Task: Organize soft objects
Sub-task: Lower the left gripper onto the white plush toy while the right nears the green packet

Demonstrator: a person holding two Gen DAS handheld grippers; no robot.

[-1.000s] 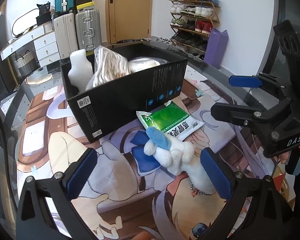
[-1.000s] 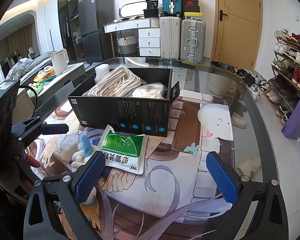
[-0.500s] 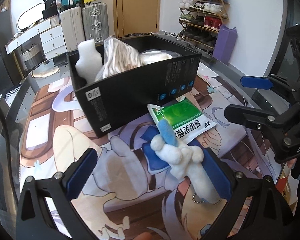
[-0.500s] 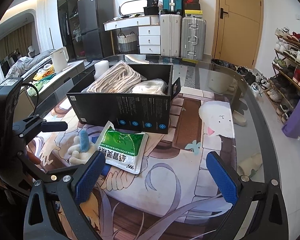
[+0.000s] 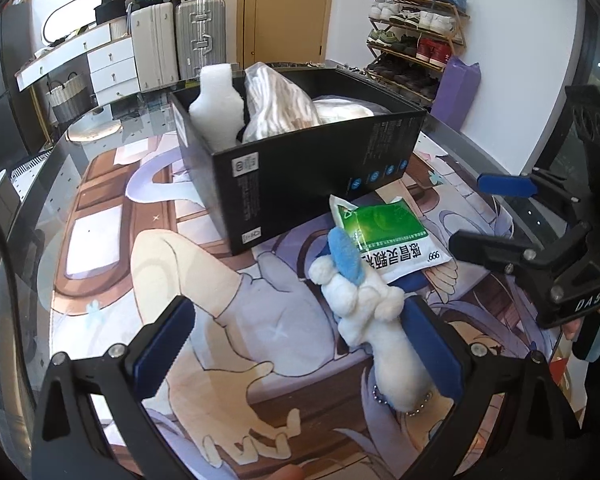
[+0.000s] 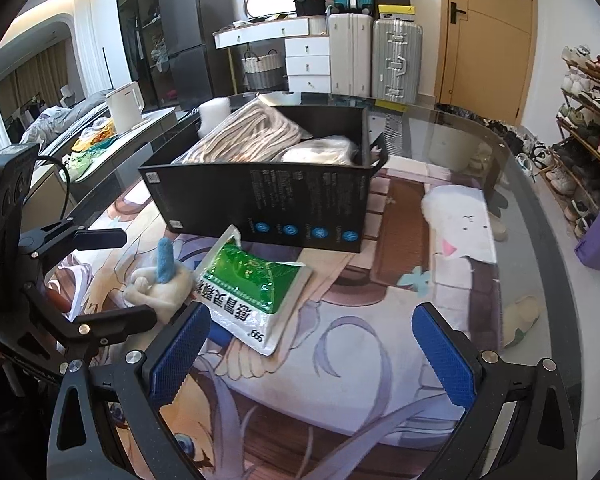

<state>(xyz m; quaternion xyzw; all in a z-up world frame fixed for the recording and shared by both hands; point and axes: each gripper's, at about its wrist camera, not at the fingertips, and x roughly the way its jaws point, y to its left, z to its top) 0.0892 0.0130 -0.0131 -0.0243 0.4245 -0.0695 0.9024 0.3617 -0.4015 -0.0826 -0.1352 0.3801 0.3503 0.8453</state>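
Note:
A white plush toy (image 5: 364,308) with a blue ear lies on the printed mat, just inside the right finger of my open left gripper (image 5: 298,342). Its head rests against a green and white packet (image 5: 384,236) lying in front of the black box (image 5: 300,176). The box holds a white foam piece (image 5: 216,108) and bagged beige cloth (image 5: 278,108). My right gripper (image 6: 312,354) is open above the mat, with the packet (image 6: 252,284) near its left finger. The plush toy (image 6: 160,280) sits further left, between the left gripper's fingers (image 6: 116,320). The right gripper (image 5: 496,216) shows at the left wrist view's right edge.
A printed mat (image 6: 380,320) covers the round glass table (image 6: 532,208). Suitcases (image 6: 396,60), white drawers and a door stand behind. A shoe rack (image 5: 416,44) and a purple bag (image 5: 456,92) line the right wall. A kettle (image 6: 124,106) sits on a side counter.
My left gripper has moved forward and turned, so the plush now sits close inside its right finger. My right gripper has come nearer to the packet and box. Both stay open.

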